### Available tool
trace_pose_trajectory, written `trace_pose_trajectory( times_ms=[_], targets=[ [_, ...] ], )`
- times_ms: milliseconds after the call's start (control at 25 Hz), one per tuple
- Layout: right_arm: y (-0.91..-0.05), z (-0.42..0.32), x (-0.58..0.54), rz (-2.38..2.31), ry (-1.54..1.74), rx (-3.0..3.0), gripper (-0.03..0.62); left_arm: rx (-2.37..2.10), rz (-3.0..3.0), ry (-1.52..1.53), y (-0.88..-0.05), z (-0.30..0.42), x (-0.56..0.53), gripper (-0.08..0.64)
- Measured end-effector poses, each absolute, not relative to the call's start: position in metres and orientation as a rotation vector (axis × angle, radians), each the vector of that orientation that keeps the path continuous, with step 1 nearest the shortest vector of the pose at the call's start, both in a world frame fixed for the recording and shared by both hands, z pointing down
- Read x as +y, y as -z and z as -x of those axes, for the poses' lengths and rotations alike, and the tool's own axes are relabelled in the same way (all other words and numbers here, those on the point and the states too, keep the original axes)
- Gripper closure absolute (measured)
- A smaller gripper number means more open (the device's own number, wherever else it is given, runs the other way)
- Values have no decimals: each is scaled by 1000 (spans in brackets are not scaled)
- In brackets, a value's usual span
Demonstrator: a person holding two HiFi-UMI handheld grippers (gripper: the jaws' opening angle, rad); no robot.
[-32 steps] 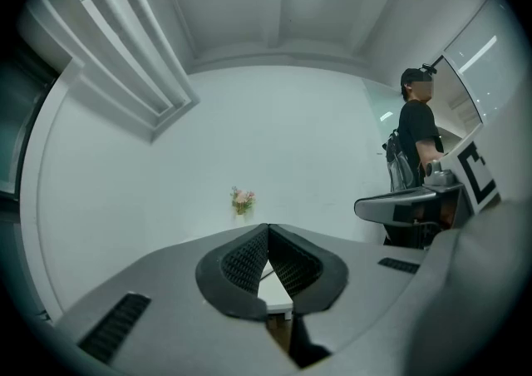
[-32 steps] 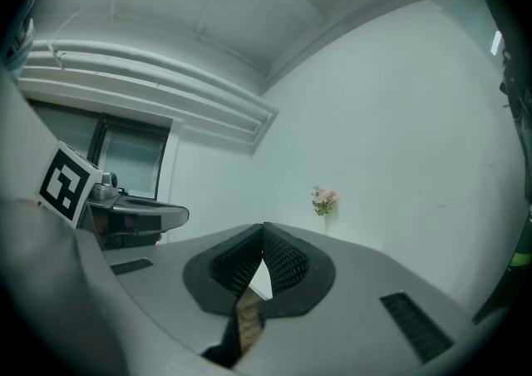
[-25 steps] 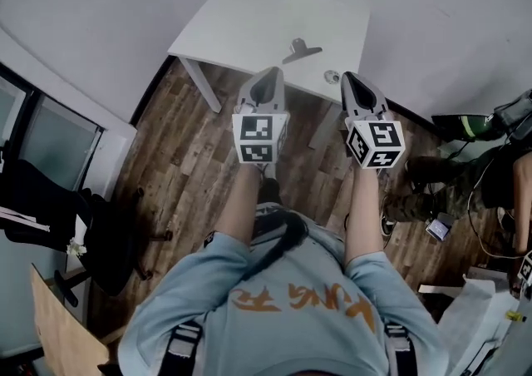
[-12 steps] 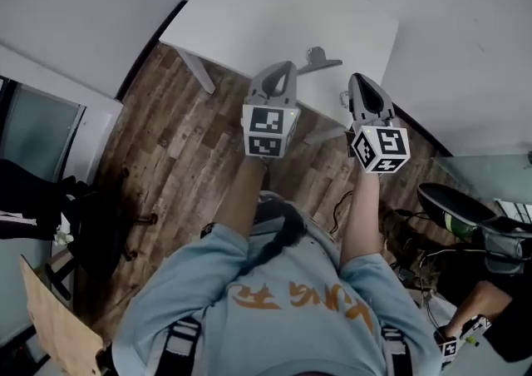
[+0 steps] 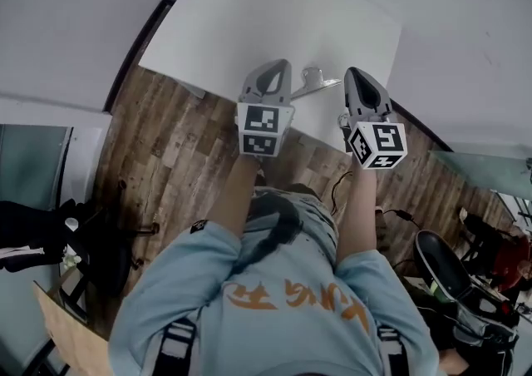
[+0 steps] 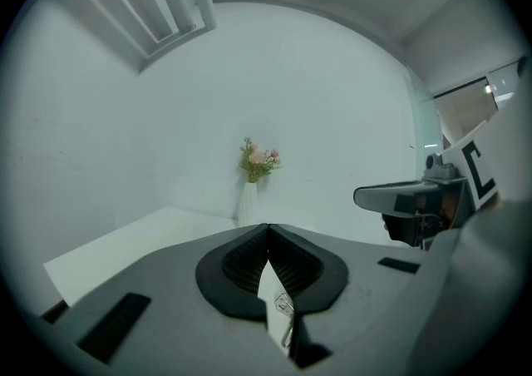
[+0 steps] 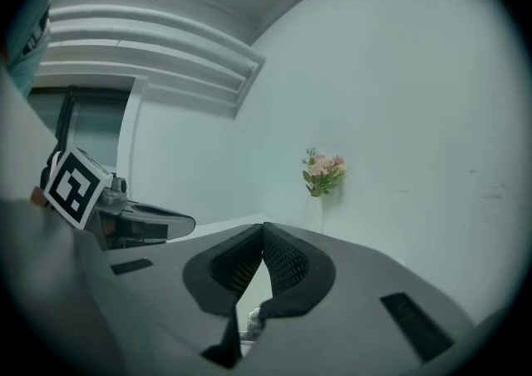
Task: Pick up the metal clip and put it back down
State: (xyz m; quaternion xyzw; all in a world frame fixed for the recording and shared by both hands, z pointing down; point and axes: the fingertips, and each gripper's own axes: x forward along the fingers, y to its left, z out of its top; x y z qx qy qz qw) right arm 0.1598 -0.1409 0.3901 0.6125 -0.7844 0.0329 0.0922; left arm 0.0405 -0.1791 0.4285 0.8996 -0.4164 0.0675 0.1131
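**Step in hand:** approach, before pick-up. I hold both tools over the near edge of the white table [image 5: 249, 25]. The metal clip [image 5: 314, 81] lies on the table close to that edge, between the left gripper [image 5: 274, 75] and the right gripper [image 5: 356, 79], and neither touches it. Both claws are fully closed, tip against tip, and grip nothing.

**Next move, in my judgement:** open one claw, lower it, and set its pads either side of the clip's handle before closing.

**Limits of view:** each gripper view shows only a sliver of the clip below the closed pads, so its orientation is unclear. The head view crops the vase of flowers [image 6: 251, 191] at its top edge.
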Motion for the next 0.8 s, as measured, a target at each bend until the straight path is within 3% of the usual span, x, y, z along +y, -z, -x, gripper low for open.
trace_pose_trajectory(
  times_ms=[480, 800],
  targets=[
    [-436, -167, -201, -1568, -182, -2387, 577, -1256, -2518, -280, -470, -48, -224, 535],
    [-482, -156, -228, -1219, -185, -2416, 533, -1287, -2427, -334, -504, -48, -232, 535]
  ],
)
